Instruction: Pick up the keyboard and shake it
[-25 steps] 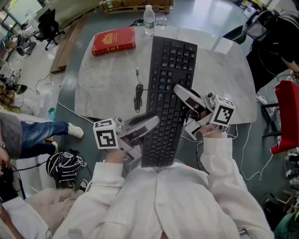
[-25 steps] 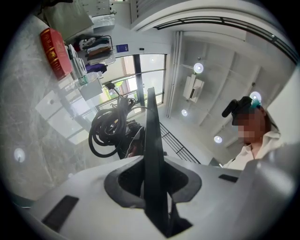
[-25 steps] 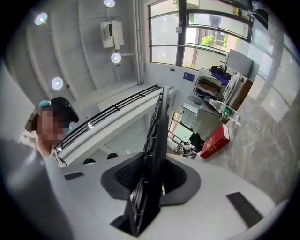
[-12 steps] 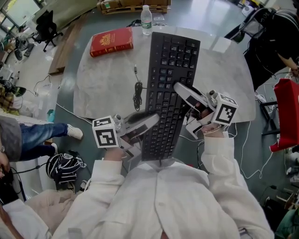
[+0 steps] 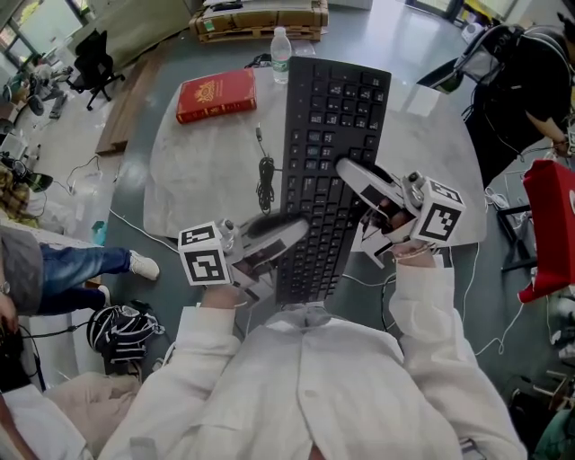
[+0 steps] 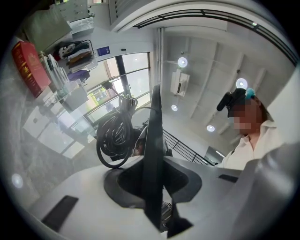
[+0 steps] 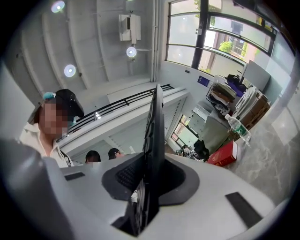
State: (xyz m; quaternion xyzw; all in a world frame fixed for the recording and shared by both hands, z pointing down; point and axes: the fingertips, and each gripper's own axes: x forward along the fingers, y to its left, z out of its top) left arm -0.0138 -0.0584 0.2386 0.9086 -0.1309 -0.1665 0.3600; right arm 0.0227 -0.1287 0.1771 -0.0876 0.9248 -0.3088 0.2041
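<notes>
An open lab or workshop hall: office chair (image 5: 90, 49) at ten o'clock, wooden pallet (image 5: 260, 16) at twelve, tall windows (image 7: 211, 37), grey floor (image 5: 395, 31).

Red book (image 5: 216, 94) sits far left on the pale table (image 5: 198, 171), water bottle (image 5: 280, 56) just right of it at the far edge. Wooden pallet (image 5: 260, 18) beyond, black-and-white bag (image 5: 121, 328) on the floor near left.

Gold lettering on red book (image 5: 216, 94): illegibly small.

Matt plastic keyboard (image 5: 337, 117) — smooth marble-look table (image 5: 202, 171)
</notes>
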